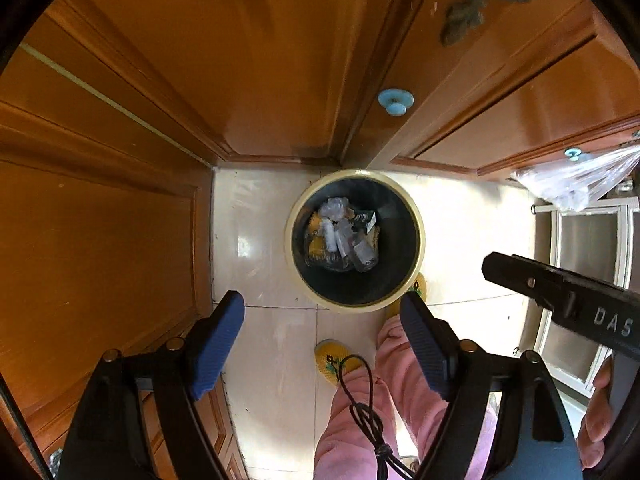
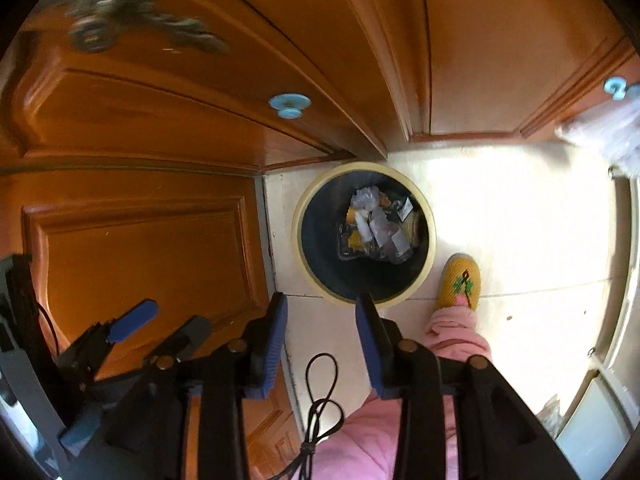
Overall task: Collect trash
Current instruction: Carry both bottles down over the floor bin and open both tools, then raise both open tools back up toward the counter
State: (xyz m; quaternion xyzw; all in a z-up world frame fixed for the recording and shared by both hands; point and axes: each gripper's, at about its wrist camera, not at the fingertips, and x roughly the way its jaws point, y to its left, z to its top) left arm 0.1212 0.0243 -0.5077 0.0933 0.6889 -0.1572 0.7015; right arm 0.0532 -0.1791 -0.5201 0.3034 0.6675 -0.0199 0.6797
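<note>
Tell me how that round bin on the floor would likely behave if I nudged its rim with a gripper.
The bin looks like thin plastic holding only a few wrappers, so it is probably light and would slide easily on the glossy tile floor. It narrows toward its base, so a push at the rim might tip it rather than move it.

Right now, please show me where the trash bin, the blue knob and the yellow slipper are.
trash bin (image 1: 420, 236): left wrist view, on its cream rim.
blue knob (image 1: 395, 101): left wrist view, on its round face.
yellow slipper (image 2: 460, 280): right wrist view, on its knitted top.
</note>
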